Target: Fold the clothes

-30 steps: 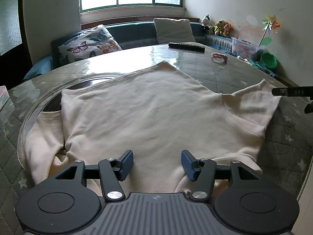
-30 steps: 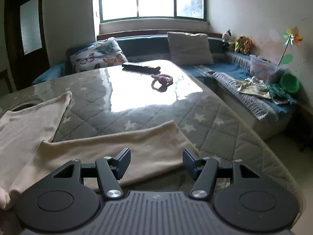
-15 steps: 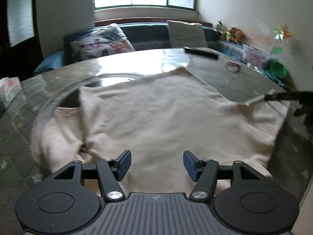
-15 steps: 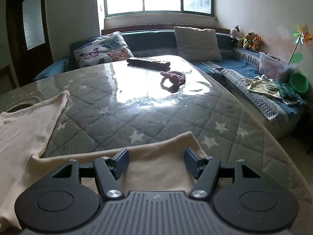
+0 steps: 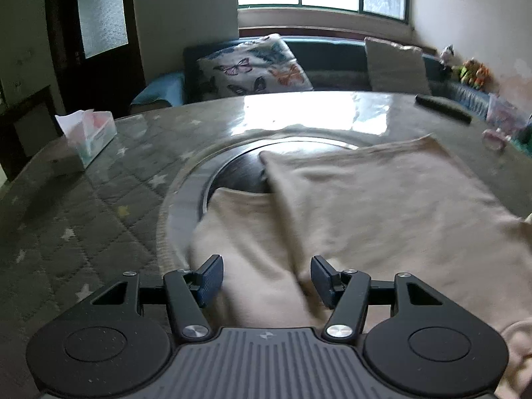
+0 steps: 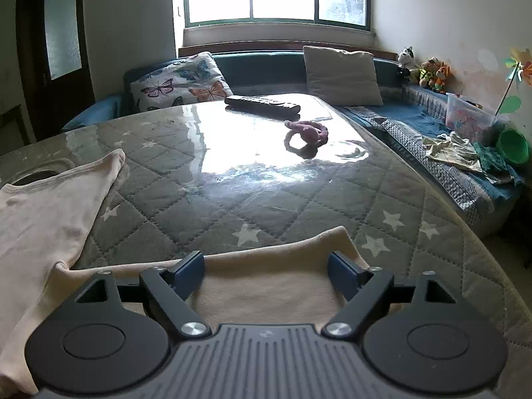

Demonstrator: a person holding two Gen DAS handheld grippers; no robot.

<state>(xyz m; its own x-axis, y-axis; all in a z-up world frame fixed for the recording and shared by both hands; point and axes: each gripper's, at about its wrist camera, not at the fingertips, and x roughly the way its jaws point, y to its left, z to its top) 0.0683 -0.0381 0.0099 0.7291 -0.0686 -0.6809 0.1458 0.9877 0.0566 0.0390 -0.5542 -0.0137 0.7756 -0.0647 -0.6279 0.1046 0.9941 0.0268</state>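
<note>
Your left tongs and right tongs both gape wide, gripping nothing, poised over the cream shirt spread on the table near its round inset.

**Left gripper poised over cream garment on quilted table**

The black two-finger left gripper, its blue-padded jaws spread apart, hangs above a cream knit garment spread on the grey star-quilted table under clear plastic. A raised fold of the cloth runs away from between the jaws. Ahead of them, the fabric partly covers a round dark metal-rimmed recess. Far left of the jaws stands a white tissue box; far right, a black remote control.
</note>
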